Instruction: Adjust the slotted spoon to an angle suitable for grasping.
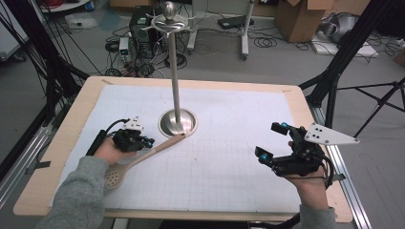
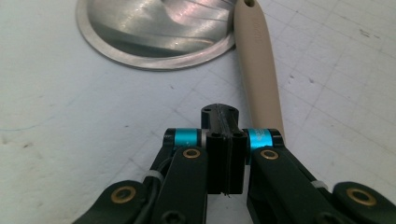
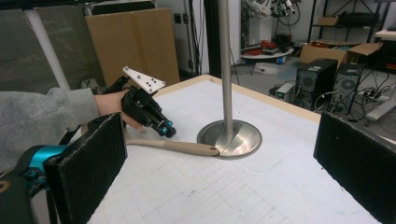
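Note:
A beige slotted spoon (image 1: pixel 143 157) lies flat on the white mat, its handle tip touching the round base of a metal stand (image 1: pixel 177 123). My left gripper (image 1: pixel 148 141) hovers low beside the handle. In the left gripper view its jaws (image 2: pixel 223 116) are pressed shut with nothing between them, and the spoon handle (image 2: pixel 259 70) runs just to their right toward the stand base (image 2: pixel 154 32). My right gripper (image 1: pixel 271 140) is open at the right side of the mat, holding nothing. Its view shows wide-apart pads (image 3: pixel 91 158), the spoon (image 3: pixel 177 146) and the stand's pole (image 3: pixel 225 60).
The stand's tall pole ends in hooks (image 1: pixel 169 21) high above the table. The white gridded mat (image 1: pixel 229 176) covers a wooden tabletop (image 1: pixel 71 124). Computer cases, cables, cardboard boxes and tripod legs stand on the floor beyond the table.

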Motion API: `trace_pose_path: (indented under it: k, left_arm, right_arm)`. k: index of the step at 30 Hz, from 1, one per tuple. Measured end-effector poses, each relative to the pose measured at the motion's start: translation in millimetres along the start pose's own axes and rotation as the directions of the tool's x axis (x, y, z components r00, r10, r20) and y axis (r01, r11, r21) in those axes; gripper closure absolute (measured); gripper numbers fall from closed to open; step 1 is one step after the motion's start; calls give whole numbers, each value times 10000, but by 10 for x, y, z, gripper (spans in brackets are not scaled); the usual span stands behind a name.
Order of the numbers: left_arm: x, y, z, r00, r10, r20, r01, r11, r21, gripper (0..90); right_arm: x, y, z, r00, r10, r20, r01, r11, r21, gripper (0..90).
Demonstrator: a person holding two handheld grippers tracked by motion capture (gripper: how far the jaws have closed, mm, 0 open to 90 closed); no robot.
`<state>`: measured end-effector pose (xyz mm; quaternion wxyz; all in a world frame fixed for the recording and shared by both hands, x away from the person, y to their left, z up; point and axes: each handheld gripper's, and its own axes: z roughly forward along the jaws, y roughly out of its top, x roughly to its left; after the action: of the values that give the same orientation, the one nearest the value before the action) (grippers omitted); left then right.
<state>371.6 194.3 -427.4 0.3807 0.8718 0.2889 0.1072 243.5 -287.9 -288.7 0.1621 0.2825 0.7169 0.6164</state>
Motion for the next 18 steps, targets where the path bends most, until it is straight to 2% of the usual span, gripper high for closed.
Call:
trace_pose_path:
  k: [6,8,12,15,18]
  left_arm:
    - [-110,156,17,9997,206,-88,-207,9997,-84,894]
    - [-122,178,46,9995,228,-238,-226,9997,91,895]
    - [-126,175,79,9994,213,-280,-204,9993,315,894]
    - [-124,168,90,9998,115,-186,-110,9996,254,895]
    - [-133,164,102,9997,237,67,-239,9994,242,895]
  right_arm:
    - [-12,1,-15,10000,6,34,-6,10000,-61,14]
    - [-8,6,-20,10000,-38,22,38,10000,-84,14]
    - [-1,14,-31,10000,-36,6,36,9999,-116,14]
    - [-16,7,-31,10000,-24,23,24,9999,-143,14]
    - [-17,2,-28,10000,13,28,-13,10000,-92,14]
